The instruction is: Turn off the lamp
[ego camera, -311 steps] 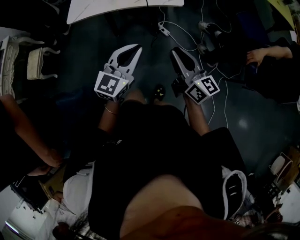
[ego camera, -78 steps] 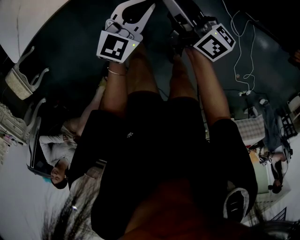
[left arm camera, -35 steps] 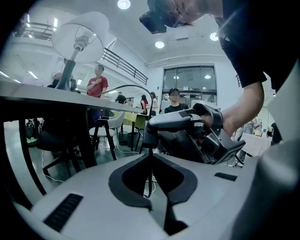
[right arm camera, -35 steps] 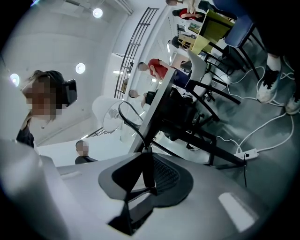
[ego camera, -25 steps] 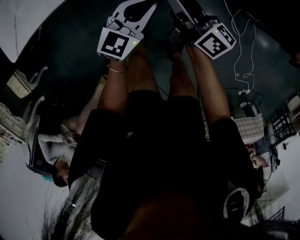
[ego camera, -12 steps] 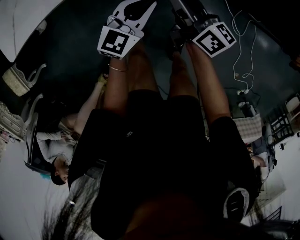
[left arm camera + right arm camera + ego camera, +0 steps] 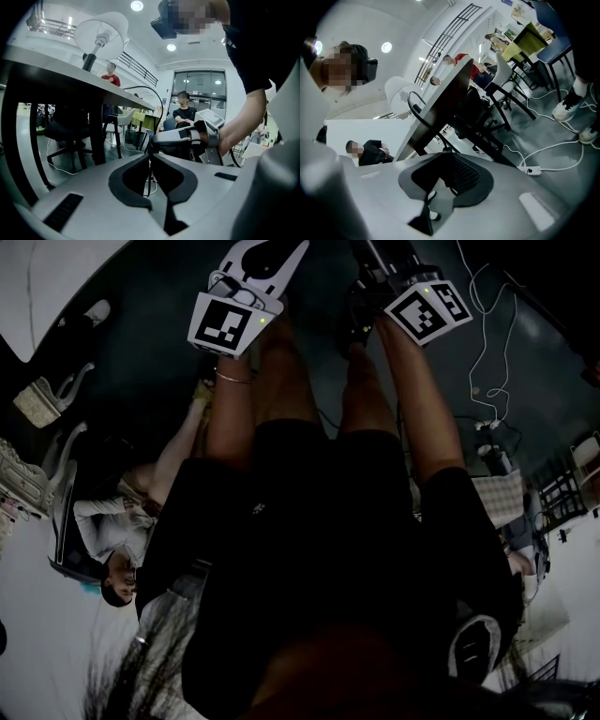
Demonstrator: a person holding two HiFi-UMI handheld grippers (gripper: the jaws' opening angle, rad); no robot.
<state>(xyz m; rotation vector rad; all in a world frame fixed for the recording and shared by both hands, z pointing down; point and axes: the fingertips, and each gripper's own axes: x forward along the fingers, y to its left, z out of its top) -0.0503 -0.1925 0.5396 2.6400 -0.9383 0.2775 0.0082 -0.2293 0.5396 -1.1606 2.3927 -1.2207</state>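
**Right jaws on the lamp cord**

The lamp (image 7: 101,30), white-shaded, stands on the worktop (image 7: 65,71), up and to the left of both grippers and well apart from them. Its black cord (image 7: 158,98) arcs off the worktop edge and comes down to the right gripper (image 7: 446,151), whose jaws pinch it at their tips. The left gripper (image 7: 151,155) sits just below, jaws pressed together at the tips. Whether the cord is caught there too, I cannot tell. In the head view both grippers are held out ahead over a dim floor (image 7: 141,352).
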